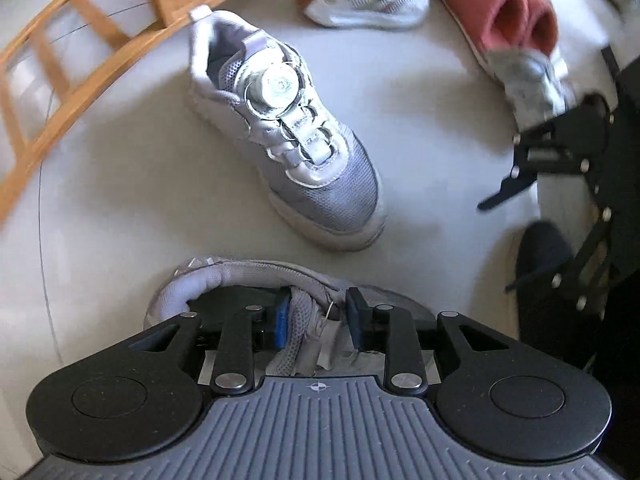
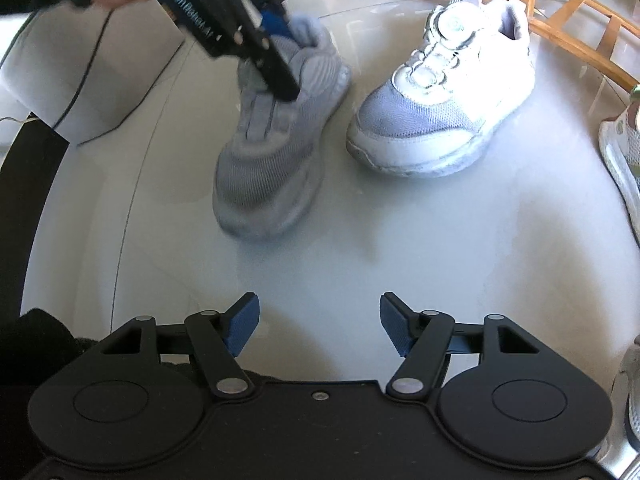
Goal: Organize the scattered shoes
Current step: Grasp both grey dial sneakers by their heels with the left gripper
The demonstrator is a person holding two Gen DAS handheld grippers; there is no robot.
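Grey sneaker's [image 1: 240, 280] tongue sits pinched between left fingers [image 1: 280, 320].

Floor [image 2: 400, 248]: pale, glossy tile with thin seam lines, lit brightly from one side.

Resting on it:
- grey-and-white sneaker [image 2: 444, 100] with a dial closure, upright on its sole;
- grey mesh sneaker [image 2: 272, 152] just beside it, toes turned the same way; whether its sole fully meets the tile cannot be told;
- wooden rack [image 2: 560, 12] behind the pair, legs on the tile;
- white mesh sneaker [image 1: 368, 0], further off;
- red slippers [image 1: 504, 12], paired, near it;
- pale block [image 2: 100, 76], a dark cable across it.
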